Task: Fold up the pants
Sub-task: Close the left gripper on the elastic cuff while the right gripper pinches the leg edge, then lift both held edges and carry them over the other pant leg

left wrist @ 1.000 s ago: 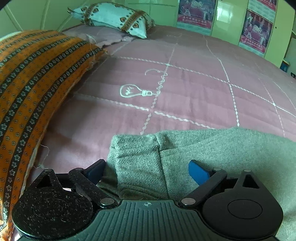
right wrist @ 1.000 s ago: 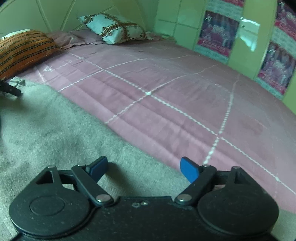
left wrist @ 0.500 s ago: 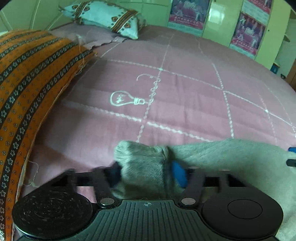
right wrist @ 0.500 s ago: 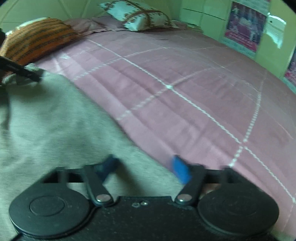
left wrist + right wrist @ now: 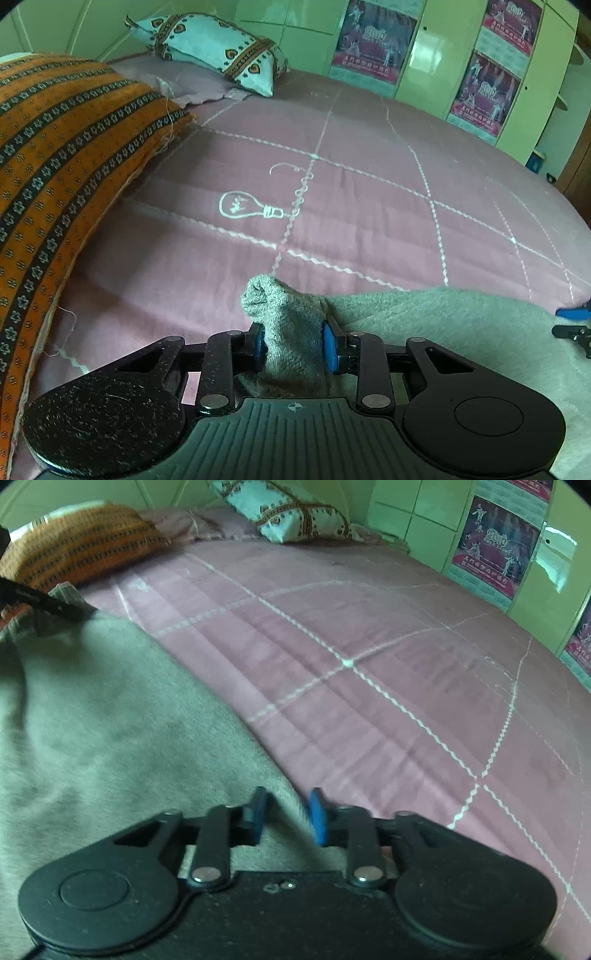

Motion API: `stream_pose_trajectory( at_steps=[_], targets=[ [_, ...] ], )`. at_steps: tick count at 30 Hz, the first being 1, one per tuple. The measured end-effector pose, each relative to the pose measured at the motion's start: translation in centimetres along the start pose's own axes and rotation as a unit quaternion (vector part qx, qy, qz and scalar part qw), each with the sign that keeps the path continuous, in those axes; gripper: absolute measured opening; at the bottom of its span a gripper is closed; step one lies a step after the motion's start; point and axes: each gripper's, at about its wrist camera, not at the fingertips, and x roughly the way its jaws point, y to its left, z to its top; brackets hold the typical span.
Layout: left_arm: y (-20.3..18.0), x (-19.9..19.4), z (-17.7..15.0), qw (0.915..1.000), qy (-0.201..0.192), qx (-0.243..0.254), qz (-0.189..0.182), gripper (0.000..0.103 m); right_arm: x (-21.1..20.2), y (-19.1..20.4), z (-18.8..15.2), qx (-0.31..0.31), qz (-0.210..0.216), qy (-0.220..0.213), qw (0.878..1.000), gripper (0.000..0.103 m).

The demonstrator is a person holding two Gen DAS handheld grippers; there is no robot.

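While the left gripper (image 5: 294,347) pinches the pants (image 5: 424,321), the right gripper (image 5: 286,814) clamps their edge.

Grey fleece pants (image 5: 443,321) lie spread on a pink bed, 1 corner bunched upward, the far edge running diagonally across the bedspread.

A bedroom: pink-sheeted bed (image 5: 369,206), pillows (image 5: 210,48).

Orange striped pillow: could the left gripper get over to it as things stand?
Probably not freely. The left gripper is shut on a bunched corner of the gray pants, so they would drag along. Otherwise the bedsheet toward the orange striped pillow looks unobstructed.
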Motion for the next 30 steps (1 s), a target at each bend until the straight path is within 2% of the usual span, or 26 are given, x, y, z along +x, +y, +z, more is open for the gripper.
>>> stream_pose_trajectory(
  at_steps=[1, 2, 3, 4, 5, 7, 10, 14, 19, 24, 25, 26, 28, 29, 30],
  targets=[
    [0.0, 0.1, 0.1, 1.0000, -0.002, 0.000, 0.006, 0.041, 0.2, -0.1, 0.0, 0.001, -0.003, -0.004, 1.000, 0.030],
    [0.1, 0.3, 0.2, 0.9999, -0.003, -0.003, 0.010, 0.046, 0.4, -0.2, 0.0, 0.004, 0.001, -0.003, 1.000, 0.031],
    [0.2, 0.5, 0.2, 0.9999, -0.001, -0.006, 0.011, 0.046, 0.5, -0.4, 0.1, 0.011, 0.010, 0.001, 1.000, 0.028],
    [0.2, 0.6, 0.2, 0.9999, -0.001, -0.008, 0.011, 0.046, 0.5, -0.5, 0.1, 0.016, 0.023, 0.003, 1.000, 0.016],
    [0.2, 0.6, 0.2, 0.9999, -0.002, -0.007, 0.012, 0.037, 0.4, -0.1, 0.2, 0.010, 0.021, 0.004, 1.000, 0.009],
    [0.2, 0.2, 0.2, 0.9999, -0.011, -0.013, 0.004, 0.028, 0.2, 0.9, 0.3, -0.008, 0.006, 0.005, 1.000, 0.001],
    [-0.2, -1.7, -0.1, 0.9988, -0.049, -0.002, -0.003, 0.026, -1.4, 1.1, 0.2, 0.013, -0.003, -0.009, 1.000, 0.000],
    [0.2, -4.9, -0.1, 0.9965, -0.079, -0.001, -0.025, 0.025, -4.9, 2.6, 0.0, 0.002, -0.011, -0.026, 1.000, 0.000],
    [-0.3, -10.4, -0.9, 0.9921, -0.110, 0.044, -0.042, 0.025, -10.7, 5.4, -0.6, -0.018, -0.028, -0.047, 0.998, 0.000],
    [-0.5, -16.6, -4.1, 0.9837, -0.143, 0.083, -0.070, 0.026, -16.7, 9.5, -2.6, -0.052, -0.050, -0.064, 0.995, 0.000],
    [-0.3, -17.4, -5.2, 0.9842, -0.138, 0.083, -0.073, 0.027, -18.0, 10.8, -3.6, -0.062, -0.054, -0.067, 0.994, 0.000],
    [-0.1, -18.1, -6.5, 0.9853, -0.131, 0.085, -0.070, 0.038, -18.8, 11.9, -4.6, -0.072, -0.057, -0.067, 0.993, 0.000],
    [0.6, -19.2, -9.3, 0.9896, -0.124, 0.051, -0.051, 0.047, -19.9, 14.7, -7.3, -0.103, -0.076, -0.060, 0.990, 0.000],
    [1.1, -19.6, -11.0, 0.9921, -0.109, 0.036, -0.050, 0.050, -20.1, 15.9, -8.6, -0.113, -0.088, -0.056, 0.988, 0.008],
    [1.3, -20.0, -12.3, 0.9935, -0.102, 0.027, -0.042, 0.052, -20.3, 17.2, -9.9, -0.119, -0.096, -0.052, 0.987, 0.012]
  ],
)
